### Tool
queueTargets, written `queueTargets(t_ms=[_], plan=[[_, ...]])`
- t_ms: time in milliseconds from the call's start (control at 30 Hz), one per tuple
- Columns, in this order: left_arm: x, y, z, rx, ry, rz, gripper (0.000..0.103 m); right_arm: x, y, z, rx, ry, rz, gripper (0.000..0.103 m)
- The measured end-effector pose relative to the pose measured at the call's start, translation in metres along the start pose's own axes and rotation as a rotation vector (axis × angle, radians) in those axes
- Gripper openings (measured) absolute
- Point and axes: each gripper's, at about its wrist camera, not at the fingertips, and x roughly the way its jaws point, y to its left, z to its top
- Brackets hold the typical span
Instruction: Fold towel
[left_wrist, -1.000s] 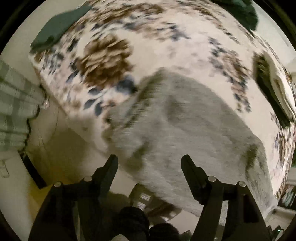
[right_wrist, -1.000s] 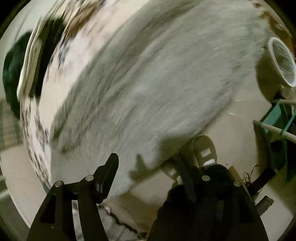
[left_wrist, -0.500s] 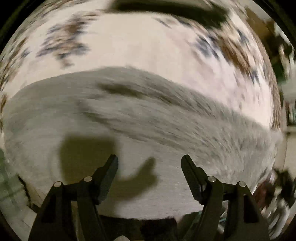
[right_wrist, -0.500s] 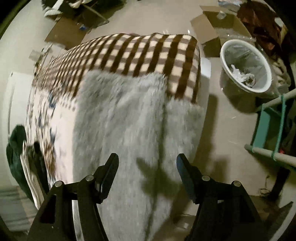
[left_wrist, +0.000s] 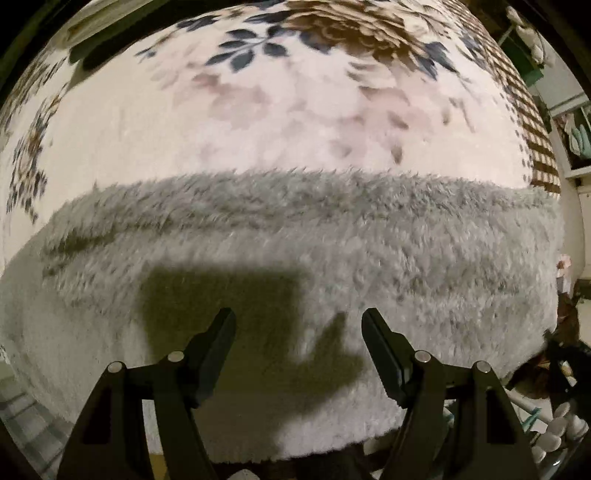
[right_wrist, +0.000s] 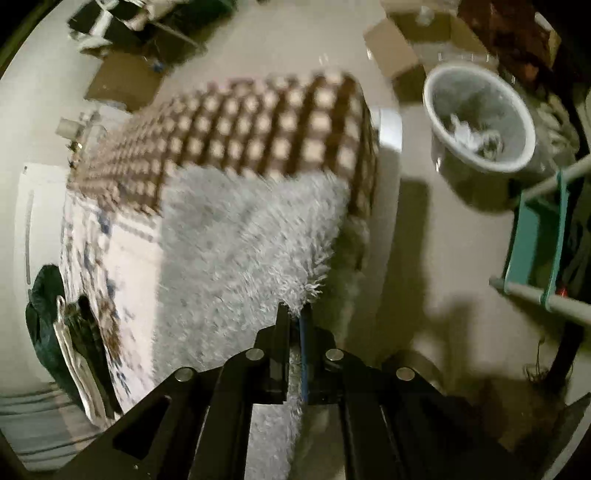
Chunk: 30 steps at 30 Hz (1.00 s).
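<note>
A fluffy grey towel (left_wrist: 280, 243) lies spread over the near edge of a bed with a floral blanket (left_wrist: 280, 103). My left gripper (left_wrist: 298, 325) hovers open just above the towel's near part and throws a shadow on it; nothing sits between its fingers. In the right wrist view the same grey towel (right_wrist: 240, 236) drapes over the bed's corner, and my right gripper (right_wrist: 295, 314) is shut on the towel's edge near that corner. The pinched fabric bunches up between the two fingers.
A brown checked blanket (right_wrist: 258, 129) covers the far end of the bed. A white waste bin (right_wrist: 480, 118) and cardboard boxes (right_wrist: 391, 51) stand on the floor beyond. A teal rack (right_wrist: 543, 240) is at the right. Dark green cloth (right_wrist: 44, 295) lies at the bed's left.
My right gripper has closed on the towel's edge; half a second ago it was open above it. My left gripper has come lower and closer to the towel, still open.
</note>
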Motion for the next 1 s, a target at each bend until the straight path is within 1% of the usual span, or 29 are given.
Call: queueTargets(t_ms=[33, 67, 100, 133, 167, 200, 233, 267, 300, 333, 433, 500, 533, 600, 667, 700, 733, 767, 800, 833, 900, 1000], plan=[[0.004, -0.003, 0.003, -0.001, 0.008, 0.003, 0.069, 0.006, -0.008, 0.001, 0.018, 0.035, -0.014, 0.011], [0.008, -0.005, 0.007, -0.006, 0.017, 0.000, 0.069, 0.013, -0.015, 0.004, 0.050, 0.070, -0.046, 0.011], [0.010, -0.004, 0.010, -0.015, 0.031, -0.008, 0.069, 0.014, -0.020, 0.006, 0.073, 0.080, -0.063, 0.014], [0.013, -0.004, 0.017, -0.022, 0.037, -0.013, 0.069, 0.010, -0.022, 0.009, 0.080, 0.076, -0.073, 0.019], [0.012, -0.001, 0.020, -0.027, 0.036, -0.021, 0.069, 0.005, -0.020, 0.011, 0.081, 0.066, -0.068, 0.023], [0.008, 0.004, 0.023, -0.029, 0.031, -0.022, 0.069, -0.001, -0.015, 0.014, 0.075, 0.060, -0.045, 0.033], [0.002, 0.009, 0.026, -0.038, 0.020, -0.023, 0.069, -0.006, -0.005, 0.016, 0.066, 0.066, -0.023, 0.045], [-0.003, 0.014, 0.028, -0.059, 0.006, -0.029, 0.069, -0.008, 0.008, 0.017, 0.057, 0.086, -0.007, 0.048], [-0.006, 0.020, 0.031, -0.081, 0.003, -0.030, 0.069, -0.009, 0.020, 0.017, 0.049, 0.105, 0.012, 0.049], [-0.007, 0.030, 0.034, -0.132, 0.010, -0.039, 0.069, -0.007, 0.037, 0.015, 0.026, 0.132, 0.042, 0.049], [-0.001, 0.057, 0.038, -0.239, 0.032, -0.057, 0.069, 0.019, 0.099, -0.002, -0.081, 0.257, 0.068, 0.050], [0.006, 0.071, 0.046, -0.298, 0.033, -0.069, 0.069, 0.048, 0.135, -0.021, -0.114, 0.342, 0.055, 0.050], [0.010, 0.076, 0.051, -0.307, 0.027, -0.065, 0.069, 0.061, 0.149, -0.029, -0.129, 0.378, 0.049, 0.050], [0.022, 0.085, 0.060, -0.320, 0.029, -0.056, 0.068, 0.088, 0.173, -0.049, -0.121, 0.434, 0.028, 0.050], [0.035, 0.094, 0.069, -0.350, 0.042, -0.071, 0.068, 0.104, 0.188, -0.071, -0.120, 0.489, 0.020, 0.051], [0.037, 0.099, 0.072, -0.354, 0.050, -0.066, 0.066, 0.110, 0.204, -0.086, -0.165, 0.525, 0.021, 0.051], [0.034, 0.104, 0.073, -0.367, 0.045, -0.093, 0.066, 0.113, 0.218, -0.097, -0.235, 0.540, 0.020, 0.051], [0.027, 0.109, 0.071, -0.374, 0.024, -0.104, 0.066, 0.113, 0.240, -0.113, -0.380, 0.545, -0.009, 0.051], [0.018, 0.114, 0.068, -0.372, 0.000, -0.087, 0.066, 0.116, 0.258, -0.127, -0.511, 0.543, -0.043, 0.051], [0.005, 0.121, 0.062, -0.370, -0.021, -0.080, 0.067, 0.121, 0.278, -0.148, -0.695, 0.563, -0.081, 0.051], [-0.013, 0.129, 0.049, -0.385, -0.061, -0.063, 0.068, 0.134, 0.301, -0.182, -0.967, 0.581, -0.179, 0.051], [-0.025, 0.144, 0.028, -0.420, -0.085, -0.018, 0.068, 0.159, 0.320, -0.233, -1.309, 0.599, -0.303, 0.051]])
